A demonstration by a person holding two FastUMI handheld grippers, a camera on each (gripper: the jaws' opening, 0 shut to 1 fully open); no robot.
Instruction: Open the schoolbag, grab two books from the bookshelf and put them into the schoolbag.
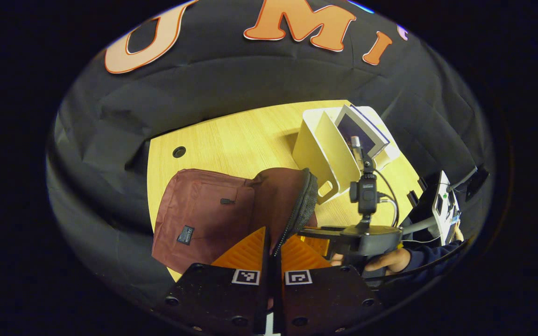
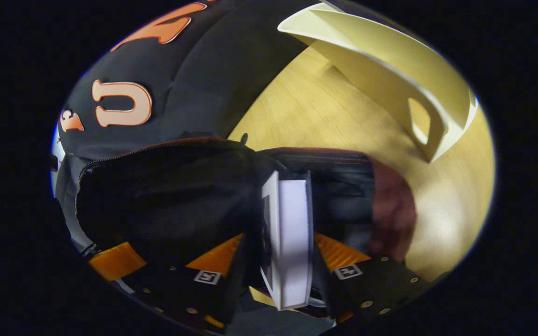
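pale wood tabletop (image 1: 231, 140) against black cloth wall (image 1: 231, 84). maroon schoolbag (image 1: 203, 214) lying near; left gripper (image 1: 272, 254) jaws pinching its zip edge. right gripper (image 2: 282, 261) jaws clamping book (image 2: 292, 233) at bag mouth. white bookshelf (image 1: 325, 149) far right.

One maroon fabric schoolbag (image 1: 203, 219) is lying on one light wooden table (image 1: 231, 140). One cream plastic bookshelf (image 1: 325, 154) is holding one dark-covered book (image 1: 360, 130); another white-paged book (image 2: 290, 238) is showing.
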